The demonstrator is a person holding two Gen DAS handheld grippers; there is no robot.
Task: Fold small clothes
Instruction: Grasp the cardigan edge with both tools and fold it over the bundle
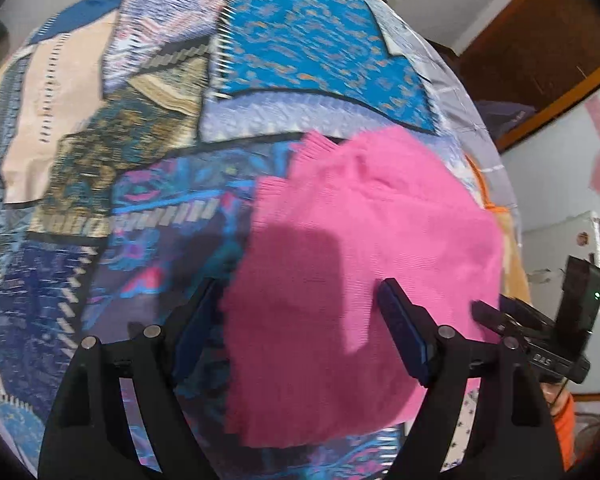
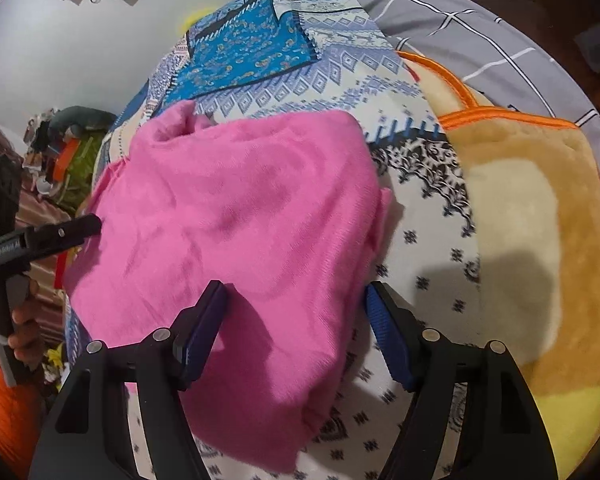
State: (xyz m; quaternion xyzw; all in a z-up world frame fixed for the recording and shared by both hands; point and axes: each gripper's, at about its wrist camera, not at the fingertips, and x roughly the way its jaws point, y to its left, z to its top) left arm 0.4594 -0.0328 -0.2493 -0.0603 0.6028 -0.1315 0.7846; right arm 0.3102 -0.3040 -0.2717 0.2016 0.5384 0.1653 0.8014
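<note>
A pink knitted garment (image 1: 356, 248) lies folded on a patchwork bedspread (image 1: 132, 184). In the left wrist view my left gripper (image 1: 296, 328) is open and hovers over the garment's near left part, empty. The right gripper (image 1: 500, 320) shows at the garment's right edge there. In the right wrist view the garment (image 2: 236, 216) fills the middle; my right gripper (image 2: 296, 328) is open above its near right corner, empty. The left gripper (image 2: 88, 226) pokes in at the garment's left edge.
A tan plush blanket with orange trim (image 2: 540, 208) lies to the right of the garment. A grey checked sheet (image 2: 480, 28) lies beyond it. Clutter (image 2: 68, 148) sits off the bed's left side. A wooden door (image 1: 540, 40) stands at the far right.
</note>
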